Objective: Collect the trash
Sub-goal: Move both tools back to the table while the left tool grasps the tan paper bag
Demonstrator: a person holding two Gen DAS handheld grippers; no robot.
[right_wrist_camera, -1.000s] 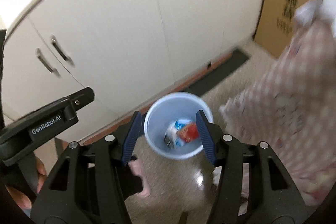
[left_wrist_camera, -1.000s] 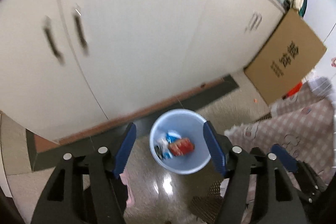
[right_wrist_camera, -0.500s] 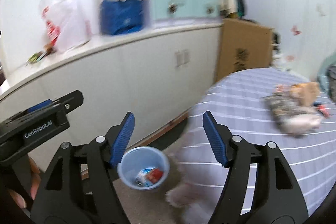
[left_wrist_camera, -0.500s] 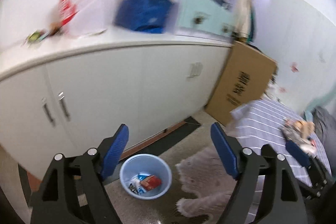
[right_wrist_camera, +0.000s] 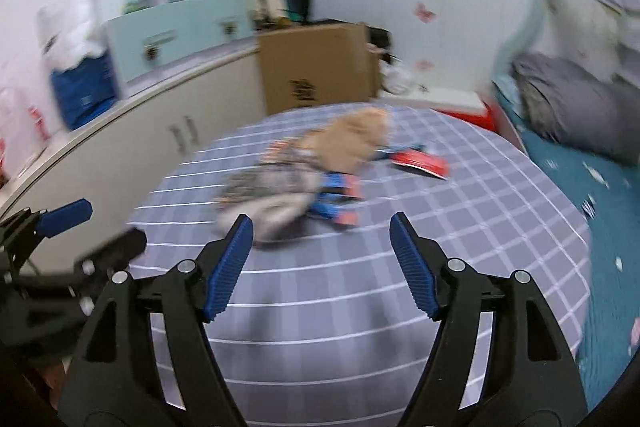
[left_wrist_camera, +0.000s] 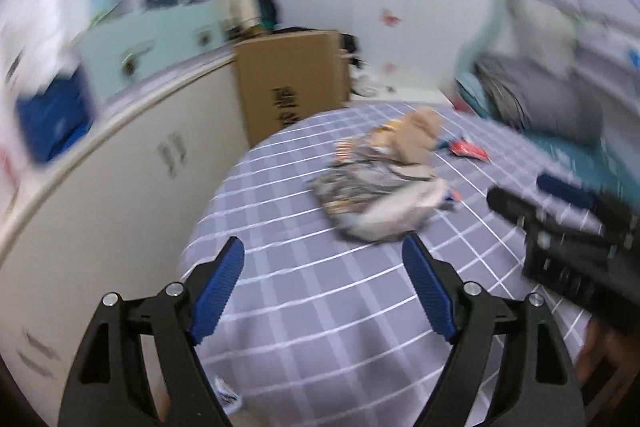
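A pile of trash lies on a round table with a purple checked cloth (left_wrist_camera: pixel 320 299): silvery crumpled wrappers (left_wrist_camera: pixel 376 199), a tan paper bag (left_wrist_camera: pixel 416 139) and a red packet (left_wrist_camera: pixel 468 149). In the right wrist view I see the wrappers (right_wrist_camera: pixel 272 191), the tan bag (right_wrist_camera: pixel 348 143), a blue and red packet (right_wrist_camera: pixel 336 199) and the red packet (right_wrist_camera: pixel 420 163). My left gripper (left_wrist_camera: pixel 324 291) is open and empty, short of the pile. My right gripper (right_wrist_camera: pixel 322 263) is open and empty, just before the pile. The views are blurred.
White cabinets (left_wrist_camera: pixel 100 211) run along the left. A cardboard box (left_wrist_camera: pixel 292 83) leans behind the table. A bed with a grey pillow (right_wrist_camera: pixel 580 107) stands at the right. The right gripper shows at the right of the left wrist view (left_wrist_camera: pixel 560 227).
Both grippers have swung up and right, away from the blue trash bin on the floor, and now face the trash pile on the table. Both stay open.
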